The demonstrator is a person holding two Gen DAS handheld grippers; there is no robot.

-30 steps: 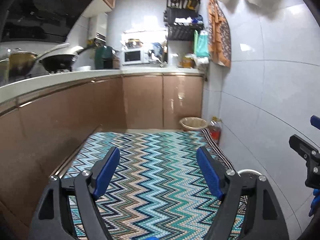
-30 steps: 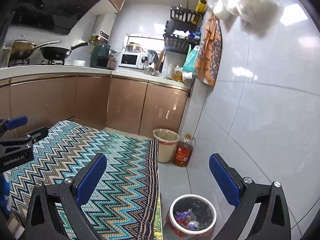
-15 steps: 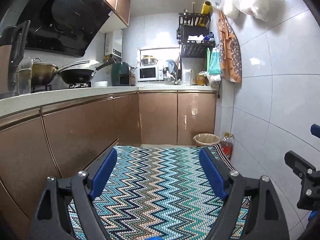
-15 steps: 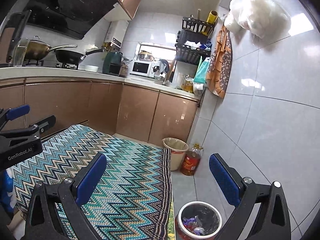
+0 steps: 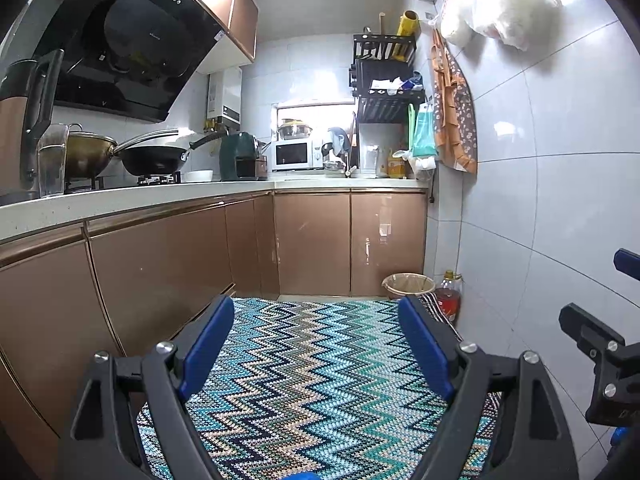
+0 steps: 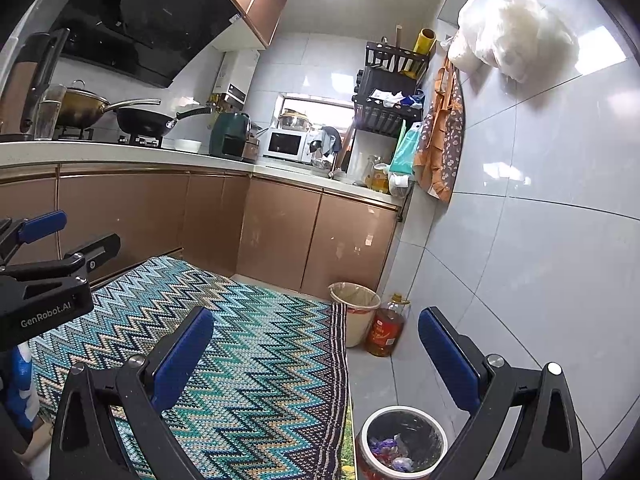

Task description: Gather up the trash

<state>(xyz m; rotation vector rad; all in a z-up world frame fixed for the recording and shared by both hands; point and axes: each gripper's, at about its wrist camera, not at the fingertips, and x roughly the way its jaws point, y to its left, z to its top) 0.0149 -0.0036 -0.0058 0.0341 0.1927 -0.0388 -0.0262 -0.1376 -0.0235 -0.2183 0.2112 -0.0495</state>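
Observation:
A small round trash bin (image 6: 402,442) with a black liner and wrappers inside stands on the floor at the rug's right edge, under my right gripper (image 6: 316,344). That gripper is open and empty. A beige lined bin (image 6: 354,312) stands by the far cabinets; it also shows in the left wrist view (image 5: 408,285). My left gripper (image 5: 316,334) is open and empty above the zigzag rug (image 5: 312,380). No loose trash shows on the floor.
An oil bottle (image 6: 386,330) stands next to the beige bin. Brown cabinets (image 5: 160,264) and a counter with pots and a microwave (image 5: 294,154) run along the left and back. A tiled wall (image 6: 540,260) closes the right side.
Both grippers have tilted upward, so more of the counter, hood and ceiling shows. Both stayed open and empty.

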